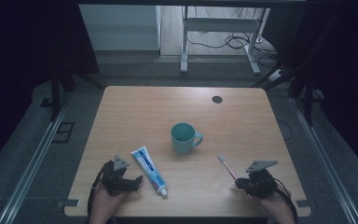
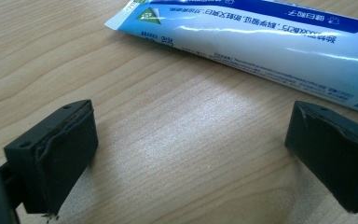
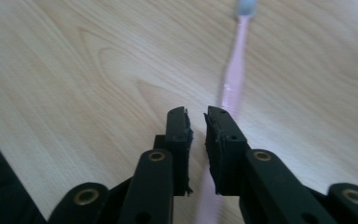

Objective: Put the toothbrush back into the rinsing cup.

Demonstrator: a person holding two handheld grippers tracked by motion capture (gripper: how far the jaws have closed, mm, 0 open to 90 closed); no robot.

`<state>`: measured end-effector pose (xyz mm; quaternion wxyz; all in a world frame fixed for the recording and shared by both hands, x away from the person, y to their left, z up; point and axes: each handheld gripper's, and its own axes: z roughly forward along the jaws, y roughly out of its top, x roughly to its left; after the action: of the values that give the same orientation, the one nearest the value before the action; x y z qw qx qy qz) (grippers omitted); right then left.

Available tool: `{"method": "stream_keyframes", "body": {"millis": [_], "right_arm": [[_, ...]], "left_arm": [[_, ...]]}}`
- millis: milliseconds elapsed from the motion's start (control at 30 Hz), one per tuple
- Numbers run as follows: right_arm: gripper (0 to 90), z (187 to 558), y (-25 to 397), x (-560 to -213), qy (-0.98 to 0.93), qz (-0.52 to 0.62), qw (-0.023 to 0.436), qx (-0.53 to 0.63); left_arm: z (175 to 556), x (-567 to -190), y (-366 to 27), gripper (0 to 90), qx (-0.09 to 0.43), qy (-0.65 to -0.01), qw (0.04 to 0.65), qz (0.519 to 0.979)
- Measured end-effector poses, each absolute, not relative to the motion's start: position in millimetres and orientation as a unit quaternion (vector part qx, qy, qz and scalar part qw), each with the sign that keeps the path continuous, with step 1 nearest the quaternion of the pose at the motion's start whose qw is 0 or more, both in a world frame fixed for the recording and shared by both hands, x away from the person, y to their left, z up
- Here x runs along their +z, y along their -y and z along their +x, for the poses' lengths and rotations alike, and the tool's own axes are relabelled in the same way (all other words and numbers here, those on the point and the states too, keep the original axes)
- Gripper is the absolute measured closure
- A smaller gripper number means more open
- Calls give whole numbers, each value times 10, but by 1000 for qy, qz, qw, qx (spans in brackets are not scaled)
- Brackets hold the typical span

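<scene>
Pale wood-grain bench bearing a teal mug at centre, a white-and-blue toothpaste tube with white cap at 8 o'clock, a pink toothbrush at 4 o'clock, and two black tools.

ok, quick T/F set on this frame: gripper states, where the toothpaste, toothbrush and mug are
1. The left gripper is open, with bare table between its jaws. True.
2. The toothpaste tube is clamped in the left gripper. False: it lies flat on the table, just beyond the open jaws.
3. The right gripper has its jaws nearly closed around the pink toothbrush handle. True.
4. The toothbrush stands in the mug. False: the green mug sits apart, mid-table, with nothing visible in it.
5. The mug lies tipped on its side. False: it stands upright, handle towards the right.
</scene>
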<state>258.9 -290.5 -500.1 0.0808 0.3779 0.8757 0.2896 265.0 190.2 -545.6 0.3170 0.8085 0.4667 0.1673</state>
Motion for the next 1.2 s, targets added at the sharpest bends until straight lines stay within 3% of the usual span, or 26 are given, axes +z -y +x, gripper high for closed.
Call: {"method": "stream_keyframes", "body": {"millis": [567,1200], "right_arm": [[673,2997,2678,-4829,-915,377,48,134],[684,3269,2317,-4961,-924,381,17,27]], "left_arm": [[2650,-5456,-1901,24,167,-467,317,808],[2647,-5456,-1898,24,166,-470,317,807]]}}
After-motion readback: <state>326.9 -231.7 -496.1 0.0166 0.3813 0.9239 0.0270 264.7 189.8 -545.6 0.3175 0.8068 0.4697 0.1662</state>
